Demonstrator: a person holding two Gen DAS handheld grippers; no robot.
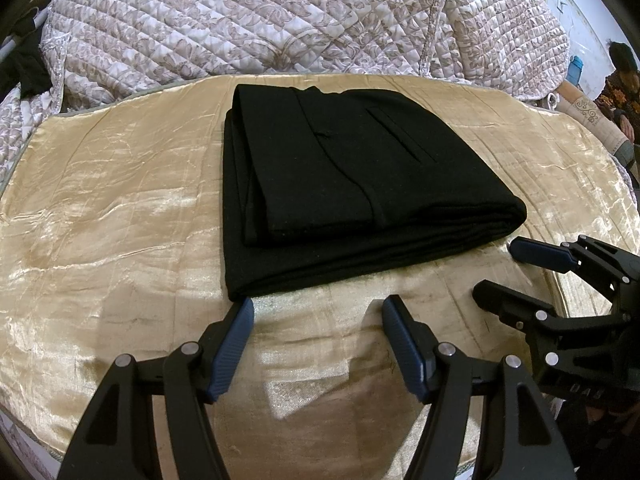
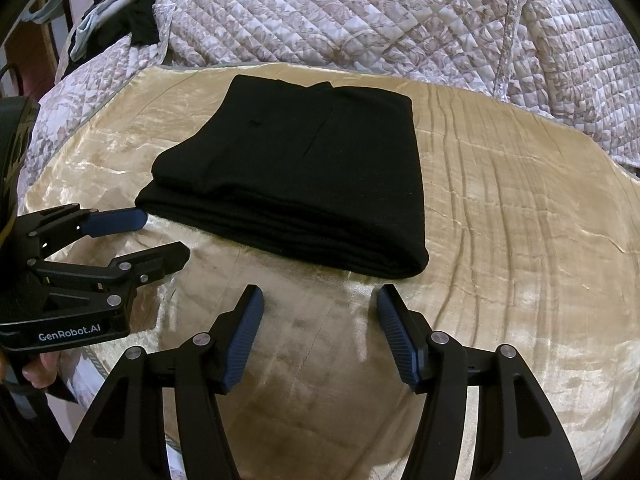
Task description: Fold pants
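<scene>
Black pants (image 1: pixel 340 184) lie folded into a thick rectangular stack on a shiny gold cloth (image 1: pixel 120 208); a back pocket slit shows on top. They also show in the right wrist view (image 2: pixel 296 184). My left gripper (image 1: pixel 318 312) is open and empty, just in front of the stack's near edge. My right gripper (image 2: pixel 320 304) is open and empty, just in front of the stack's near right corner. Each gripper appears in the other's view, the right one (image 1: pixel 500 268) at the stack's right side and the left one (image 2: pixel 164 236) at its left corner.
A quilted floral bedspread (image 1: pixel 260 20) rises behind the gold cloth. Dark clothes (image 2: pixel 132 20) hang at the far left. A person in a patterned top (image 1: pixel 620 92) sits at the far right. The gold cloth's rounded edge (image 1: pixel 600 280) falls away at the right.
</scene>
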